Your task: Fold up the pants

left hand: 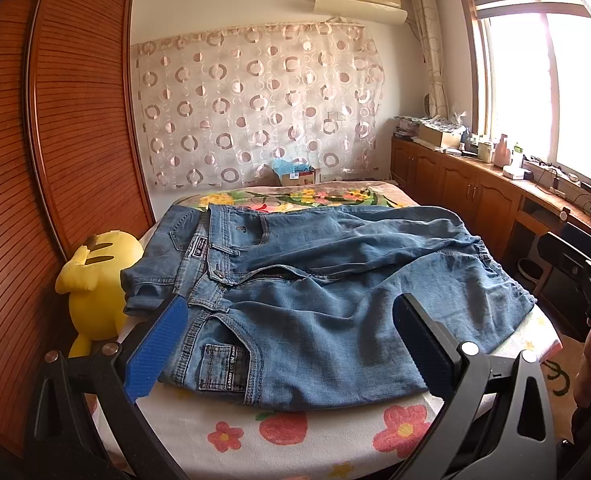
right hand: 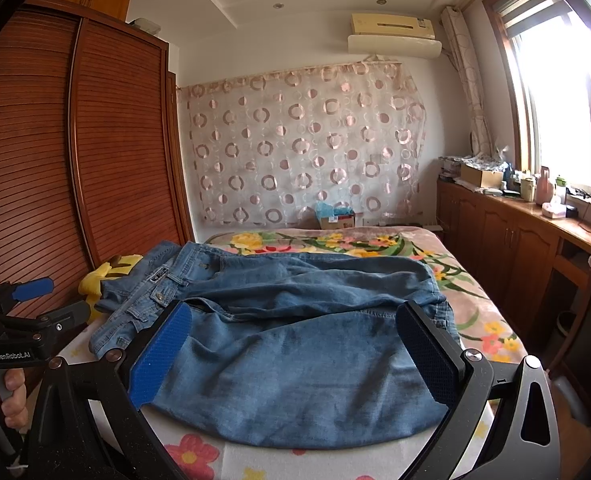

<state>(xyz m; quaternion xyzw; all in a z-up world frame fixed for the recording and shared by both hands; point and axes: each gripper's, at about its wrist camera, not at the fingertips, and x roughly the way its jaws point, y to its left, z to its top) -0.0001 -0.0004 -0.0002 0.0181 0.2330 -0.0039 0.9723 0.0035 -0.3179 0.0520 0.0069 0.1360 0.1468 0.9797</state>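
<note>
Blue denim pants (left hand: 315, 304) lie on the bed, waistband to the left, legs bunched toward the right. My left gripper (left hand: 291, 328) is open and empty, hovering over the near hip and pocket area. In the right wrist view the pants (right hand: 295, 364) fill the middle, and my right gripper (right hand: 291, 336) is open and empty above the near leg fabric. The left gripper (right hand: 35, 304) also shows at the left edge of that view, held by a hand. The right gripper's body (left hand: 587, 276) shows at the right edge of the left wrist view.
The bed has a floral cover (left hand: 303, 436) and a floral blanket (right hand: 375, 242) at its far end. A yellow plush toy (left hand: 95, 280) sits by the wooden wardrobe (left hand: 55, 128) on the left. Wooden cabinets (right hand: 507, 248) with clutter run along the right under the window.
</note>
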